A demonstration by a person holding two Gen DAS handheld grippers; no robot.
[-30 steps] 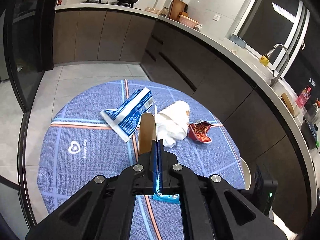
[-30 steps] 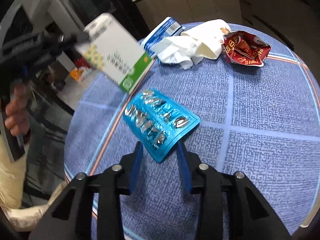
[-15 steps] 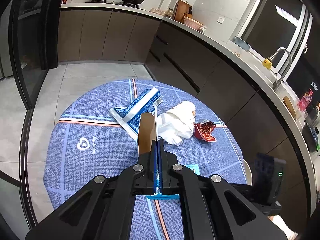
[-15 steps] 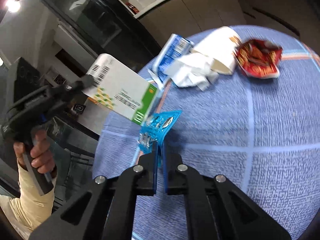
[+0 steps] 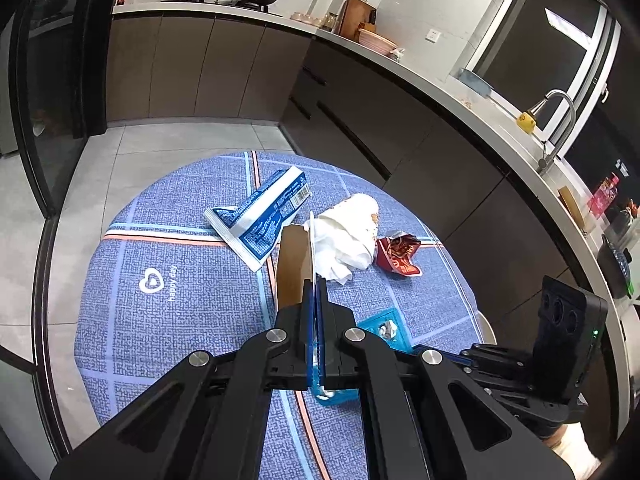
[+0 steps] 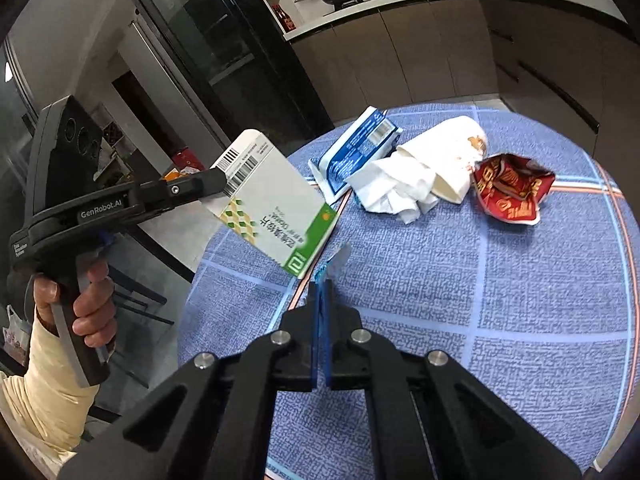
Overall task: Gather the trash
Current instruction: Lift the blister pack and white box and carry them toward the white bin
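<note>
A: What sits farthest left?

B: The left gripper [image 6: 218, 186], its fingers clamped on a flat white and green cardboard medicine box [image 6: 272, 210]. It holds the box in the air over the left edge of the round table with the blue woven cloth [image 6: 520, 320]. From its own camera the box [image 5: 295, 266] shows edge-on between the closed pads of that gripper [image 5: 315, 300].

A: And next to it?

B: The right gripper [image 6: 322, 286], fingers pressed together on a blue foil blister pack [image 6: 334, 262], lifted off the cloth just beside the box's green corner.

A: What lies on the table?

B: Towards the far side, a flattened blue and white paper packet [image 6: 358, 146]; touching it on the right, a crumpled white paper wrapper [image 6: 424, 172]; then a torn red foil snack bag [image 6: 510, 190] right against the wrapper.

A: Anything else?

B: In the left view, the blister pack [image 5: 382, 330] shows partly behind the black fingers, above the cloth.
</note>
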